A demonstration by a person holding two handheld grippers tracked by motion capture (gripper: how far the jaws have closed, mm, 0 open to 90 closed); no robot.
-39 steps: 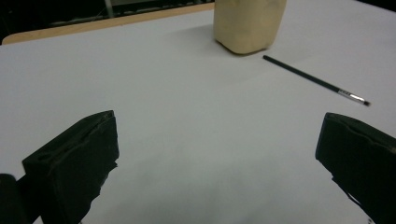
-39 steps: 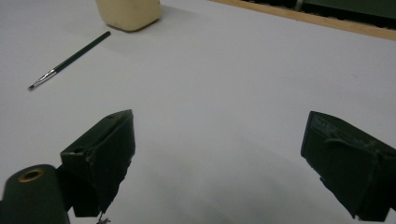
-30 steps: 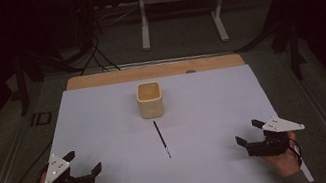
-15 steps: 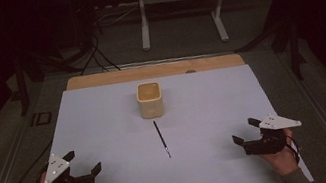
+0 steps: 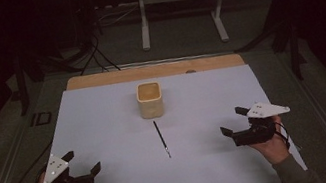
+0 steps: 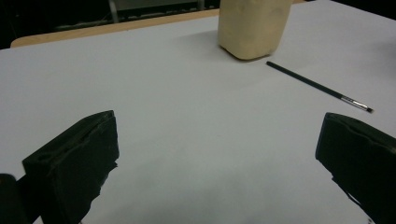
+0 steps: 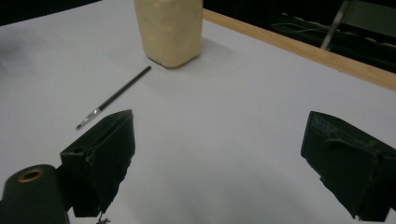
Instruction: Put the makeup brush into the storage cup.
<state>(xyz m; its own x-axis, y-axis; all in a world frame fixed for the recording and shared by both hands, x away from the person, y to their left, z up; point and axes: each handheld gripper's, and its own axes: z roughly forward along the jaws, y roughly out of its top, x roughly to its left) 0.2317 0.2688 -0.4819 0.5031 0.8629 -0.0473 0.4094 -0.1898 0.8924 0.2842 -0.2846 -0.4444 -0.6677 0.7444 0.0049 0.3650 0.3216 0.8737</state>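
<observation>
Two grippers are waiting wide open and empty; the paintbrush (image 5: 161,139) is lying between them, its long axis pointing toward the cup (image 5: 149,99); right gripper (image 5: 231,122) seems slightly nearer than left gripper (image 5: 82,161).

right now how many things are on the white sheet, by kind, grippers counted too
cream cup: 1
black paintbrush: 1
hand-held grippers: 2, the left gripper and the right gripper, both with jaws apart and holding nothing
total: 4
</observation>
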